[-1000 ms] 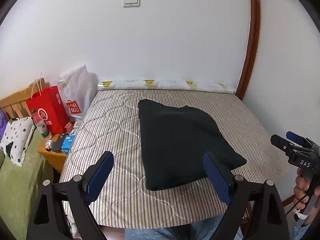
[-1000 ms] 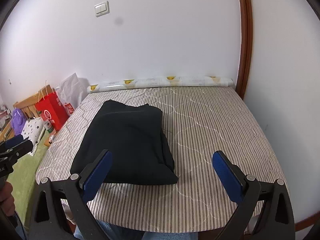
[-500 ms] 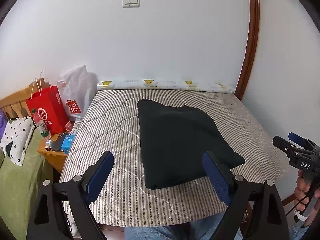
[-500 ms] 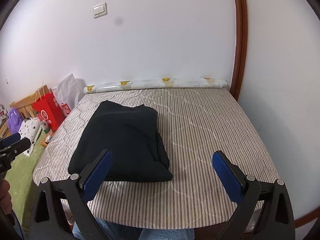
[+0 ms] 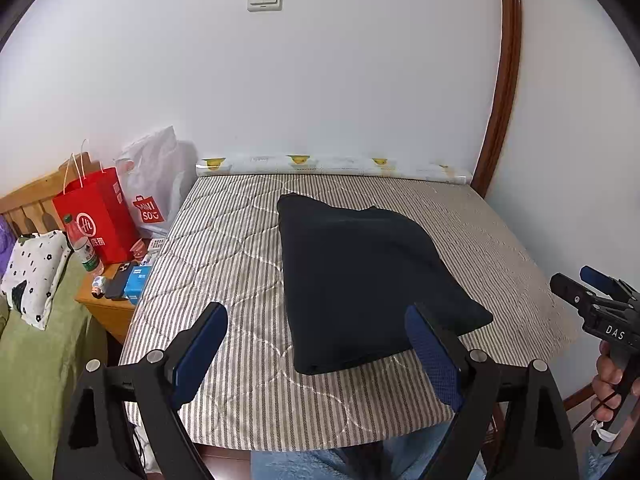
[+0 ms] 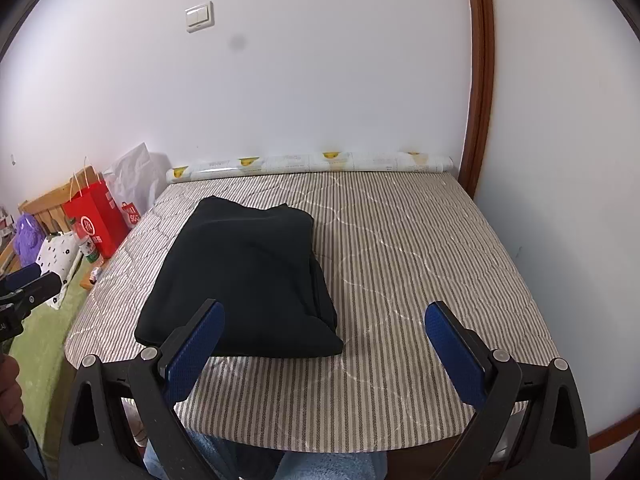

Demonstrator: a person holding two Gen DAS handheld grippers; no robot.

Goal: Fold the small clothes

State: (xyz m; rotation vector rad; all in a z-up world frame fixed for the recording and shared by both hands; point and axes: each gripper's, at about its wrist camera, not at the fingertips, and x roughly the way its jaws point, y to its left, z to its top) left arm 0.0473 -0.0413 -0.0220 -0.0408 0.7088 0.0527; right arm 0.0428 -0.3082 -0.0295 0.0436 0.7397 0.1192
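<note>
A black garment (image 5: pixel 360 272) lies folded into a thick rectangle on the striped quilted table top (image 5: pixel 224 240), left of centre in the right wrist view (image 6: pixel 248 268). My left gripper (image 5: pixel 316 320) hovers above the near edge, open, its blue pads wide apart and touching nothing. My right gripper (image 6: pixel 324 312) is open too, held over the near edge with the garment's near right corner in front of its left finger. Each gripper shows at the border of the other's view: the right gripper (image 5: pixel 592 292) in a hand, the left gripper (image 6: pixel 28 280) at far left.
A printed paper roll (image 5: pixel 332 164) lies along the back wall. To the left stand a red paper bag (image 5: pixel 96 220), a white plastic bag (image 5: pixel 156 184), a bottle (image 5: pixel 86 252) and a small wooden stand (image 5: pixel 108 308) with small items. A wooden frame (image 6: pixel 478 80) rises at the right.
</note>
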